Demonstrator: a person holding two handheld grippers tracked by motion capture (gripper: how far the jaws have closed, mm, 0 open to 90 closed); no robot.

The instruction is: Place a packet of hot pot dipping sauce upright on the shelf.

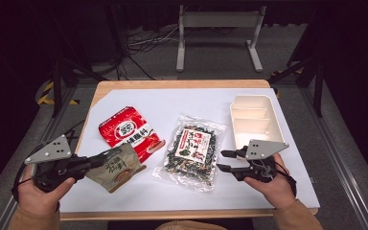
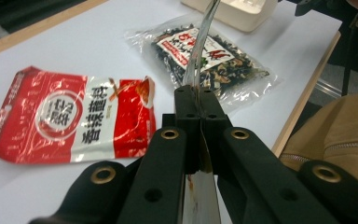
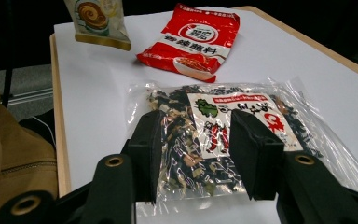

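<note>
My left gripper is at the table's front left, shut on the edge of a beige snack packet. In the left gripper view the jaws pinch that packet, seen edge-on as a thin strip. A red seasoning packet lies flat behind it. A clear bag of dark dried bits lies at the table's middle. My right gripper stands open at that bag's right edge. In the right gripper view the bag lies just beyond the spread jaws, with nothing pinched.
A white divided tray stands at the back right, just behind my right hand. The table carries a white sheet with a wooden rim around it. A tan sleeve is close to the front edge.
</note>
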